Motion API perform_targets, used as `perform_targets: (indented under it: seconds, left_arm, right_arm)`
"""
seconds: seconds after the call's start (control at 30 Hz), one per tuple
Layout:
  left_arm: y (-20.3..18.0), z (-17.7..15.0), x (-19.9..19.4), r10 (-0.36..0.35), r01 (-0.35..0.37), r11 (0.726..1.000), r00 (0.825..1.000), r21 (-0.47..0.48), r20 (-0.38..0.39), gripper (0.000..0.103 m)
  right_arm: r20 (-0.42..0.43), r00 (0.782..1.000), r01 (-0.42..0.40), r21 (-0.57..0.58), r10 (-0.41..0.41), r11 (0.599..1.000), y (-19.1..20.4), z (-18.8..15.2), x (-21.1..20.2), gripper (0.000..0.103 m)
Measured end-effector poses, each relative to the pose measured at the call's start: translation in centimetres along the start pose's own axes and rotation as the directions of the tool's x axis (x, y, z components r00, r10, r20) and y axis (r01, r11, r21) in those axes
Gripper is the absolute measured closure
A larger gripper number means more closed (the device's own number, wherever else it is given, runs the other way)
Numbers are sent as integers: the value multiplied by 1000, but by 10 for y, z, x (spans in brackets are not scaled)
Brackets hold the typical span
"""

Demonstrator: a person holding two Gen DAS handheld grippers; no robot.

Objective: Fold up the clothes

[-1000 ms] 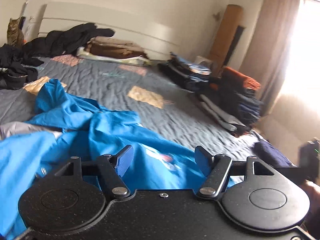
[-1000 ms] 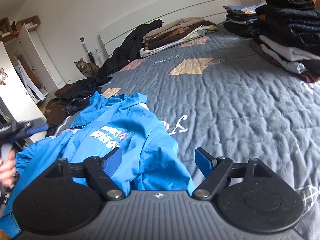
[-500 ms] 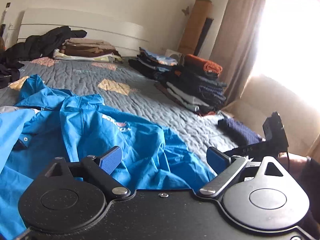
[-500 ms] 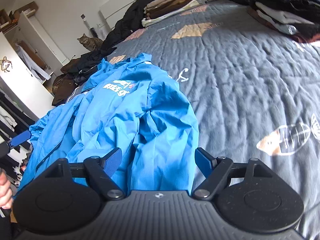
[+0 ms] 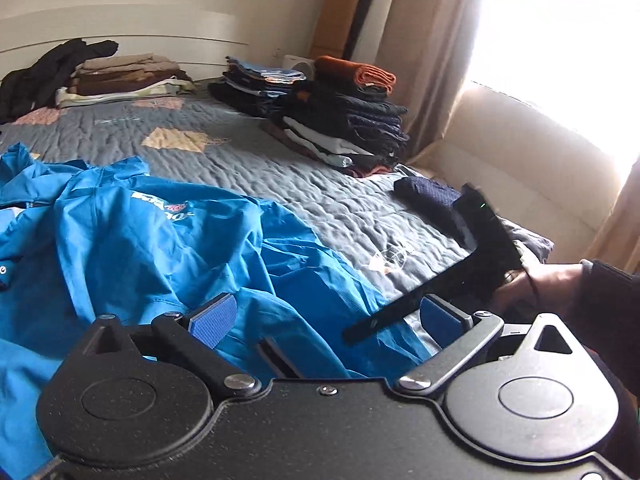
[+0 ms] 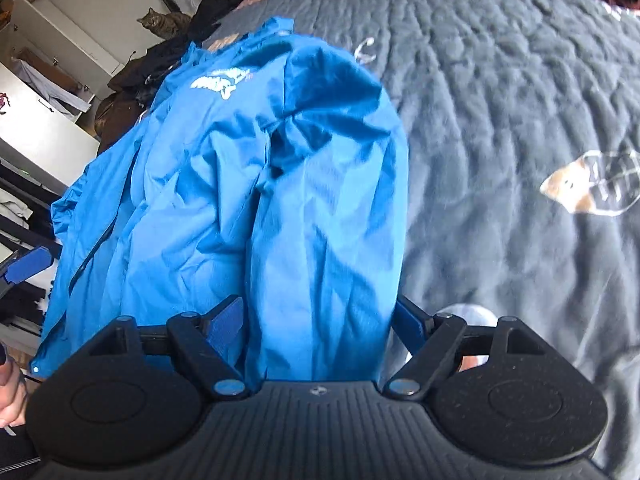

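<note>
While both grippers' fingers gape, left opening, the blue jacket (image 6: 248, 184) lies between them.

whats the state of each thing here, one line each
blue jacket: unfolded, crumpled on the bed
left gripper: jaws opening, over the jacket's hem
right gripper: open, jacket between its fingers
dark clothes stack: folded, piled
brown clothes stack: folded
cat: sitting
</note>
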State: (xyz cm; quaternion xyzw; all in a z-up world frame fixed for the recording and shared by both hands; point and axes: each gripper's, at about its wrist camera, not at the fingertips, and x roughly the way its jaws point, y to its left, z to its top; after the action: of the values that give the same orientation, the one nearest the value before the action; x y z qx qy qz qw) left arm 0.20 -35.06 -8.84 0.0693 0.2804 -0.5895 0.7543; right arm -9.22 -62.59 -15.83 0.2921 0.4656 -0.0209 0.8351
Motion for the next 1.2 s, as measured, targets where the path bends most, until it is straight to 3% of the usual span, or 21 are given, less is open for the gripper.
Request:
perform_targets:
  seconds: [0.13,0.27,0.3,0.37,0.43,0.57,0.67,0.73,0.83,0.93,1.07,1.13,1.17,1.2]
  left_arm:
    - [1,1,1,11,-11,1000,1000,-9,1,4]
    - [3,2,1,20,-20,1000,1000,-23,4,4]
    - [4,3,1,22,-22,999,1000,-24,4,4]
    - [3,3,1,25,-25,999,1000,-24,4,4]
    - [3,4,2,26,-26,999,1000,-24,4,4]
    - [3,6,1,26,-25,999,1000,-22,9,4]
    - [2,8,-1,26,-25,999,1000,-20,16,4]
    - [2,9,-2,27,-26,999,999,-20,21,4]
    - [4,11,-3,28,-27,999,999,-26,28,4]
    - [5,14,-2,31,-30,999,999,-28,31,4]
    - [6,16,3,31,-31,999,999,-23,24,4]
    - [5,16,5,29,-28,999,999,-17,22,4]
    - [5,17,5,27,-27,1000,999,-13,22,4]
    - [4,17,5,24,-24,1000,999,-10,22,4]
  right_arm:
    - [-72,997,26,-16,-27,1000,8,-15,28,21]
    - [0,999,46,-6,-46,999,11,-25,33,22]
    - [22,999,48,-6,-48,999,11,-27,33,26]
    - [62,997,43,1,-43,999,10,-30,31,43]
    - [79,997,6,32,-9,999,5,-30,26,85]
    - [83,995,52,-9,-51,999,9,-23,15,96]
    - [102,985,149,-91,-140,985,13,-10,-1,97]
    - [146,962,251,-154,-229,956,11,3,-21,97]
    - [240,897,425,-243,-370,872,4,32,-61,97]
    - [338,810,580,-337,-480,741,-1,64,-81,95]
    - [355,676,709,-552,-646,438,-17,77,-34,88]
    - [372,599,721,-636,-709,276,-28,79,-11,75]
    - [363,570,711,-668,-737,220,-37,73,3,72]
    - [362,552,707,-681,-751,192,-45,67,11,69]
